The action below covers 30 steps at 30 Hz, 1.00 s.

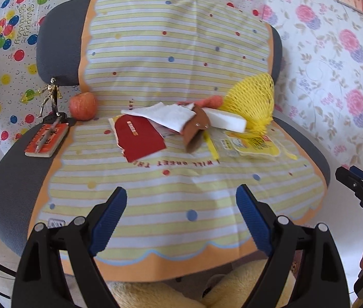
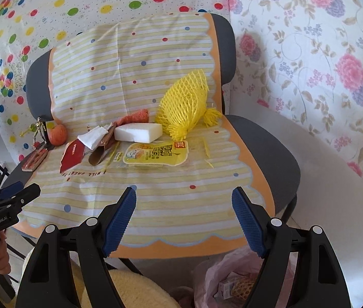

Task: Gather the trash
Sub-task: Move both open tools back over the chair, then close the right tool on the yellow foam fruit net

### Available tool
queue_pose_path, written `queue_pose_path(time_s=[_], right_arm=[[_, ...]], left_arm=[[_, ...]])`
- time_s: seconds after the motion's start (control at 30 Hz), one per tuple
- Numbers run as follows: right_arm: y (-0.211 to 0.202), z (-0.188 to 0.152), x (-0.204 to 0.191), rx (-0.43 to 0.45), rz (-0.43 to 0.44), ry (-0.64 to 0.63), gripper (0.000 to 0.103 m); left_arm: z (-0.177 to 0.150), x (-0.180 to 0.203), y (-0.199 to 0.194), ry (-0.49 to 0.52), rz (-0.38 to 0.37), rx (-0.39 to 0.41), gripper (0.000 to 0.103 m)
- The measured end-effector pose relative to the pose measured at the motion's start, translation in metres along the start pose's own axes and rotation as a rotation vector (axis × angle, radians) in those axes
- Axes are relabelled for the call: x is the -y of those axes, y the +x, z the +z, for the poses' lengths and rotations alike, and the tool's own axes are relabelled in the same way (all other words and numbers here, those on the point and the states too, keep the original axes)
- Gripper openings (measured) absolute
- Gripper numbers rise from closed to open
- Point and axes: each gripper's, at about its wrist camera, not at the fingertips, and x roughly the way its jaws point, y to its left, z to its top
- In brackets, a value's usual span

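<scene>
- Left wrist view: left gripper point(image 1: 181, 220) spread wide, nothing btw the blue pads, hovering over the front of the striped cloth point(image 1: 171, 195) on the chair seat.
- Trash sits in a heap mid-seat, toward the backrest: red envelope point(image 1: 138, 137), white tissue point(image 1: 166, 114) draped over a brown cardboard tube point(image 1: 197, 131), white foam block point(image 1: 227, 120), yellow foam net point(image 1: 252, 100), yellow wrapper point(image 1: 255, 142) flat on the cloth.
- Non-trash at the seat's left edge, well apart from the heap: apple point(image 1: 82, 105), gold figurine point(image 1: 50, 97), orange notebook point(image 1: 47, 140) w/ a pen on it.
- Right gripper point(image 1: 355, 182) just in frame at the right edge; can't tell its opening from here.
- Right wrist view: right gripper point(image 2: 184, 220) also wide open, empty, above the cloth's front edge point(image 2: 181, 205).
- Pink plastic bag point(image 2: 232, 277) below the seat front, some scraps already inside; prob. the drop spot.
- Handling, my guess: everything light. Foam net point(image 2: 184, 107) is soft and springy, pinch anywhere on the mesh; the tassel end by the seat looks easiest.
- Wrapper point(image 2: 155, 154) is thin, slick, lies flat; go for a raised edge or corner, else the pads may slide.
- Foam block point(image 2: 138, 132) is stiff enough, grip across the short sides.
- Tissue point(image 2: 91, 136) is limp; pinch a fold.
- Tube point(image 2: 99, 154) could crush, so squeeze lightly.
- Left gripper point(image 2: 14, 195) shows at the left edge, side-on.
</scene>
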Motion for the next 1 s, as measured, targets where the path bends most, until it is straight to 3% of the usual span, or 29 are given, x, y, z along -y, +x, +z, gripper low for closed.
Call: queue_pose_path(time_s=[0.37, 0.6, 0.7, 0.8, 0.83, 0.9, 0.93, 1.0], right_arm=[[0.107, 0.083, -0.001, 0.019, 0.009, -0.045, 0.069], [0.193, 0.119, 0.003, -0.082, -0.029, -0.027, 0.070], [0.224, 0.122, -0.004, -0.135, -0.053, -0.054, 0.077], [0.244, 0.118, -0.013, -0.186, -0.089, -0.101, 0.076], [0.246, 0.116, -0.016, -0.188, -0.112, -0.119, 0.072], [0.240, 0.113, -0.016, -0.169, -0.125, -0.128, 0.028], [0.234, 0.113, -0.014, -0.150, -0.117, -0.118, 0.015], [0.211, 0.115, -0.009, -0.082, -0.123, -0.101, 0.013]], left_arm=[[0.053, -0.018, 0.055, -0.011, 0.082, 0.013, 0.085], [0.070, -0.026, 0.087, -0.028, 0.083, -0.007, 0.085], [0.065, -0.030, 0.095, -0.033, 0.082, -0.030, 0.085], [0.060, -0.034, 0.098, -0.043, 0.082, -0.052, 0.085], [0.058, -0.036, 0.097, -0.045, 0.083, -0.056, 0.085], [0.056, -0.036, 0.094, -0.044, 0.081, -0.060, 0.085], [0.056, -0.036, 0.092, -0.042, 0.081, -0.060, 0.085], [0.054, -0.035, 0.086, -0.035, 0.078, -0.055, 0.085]])
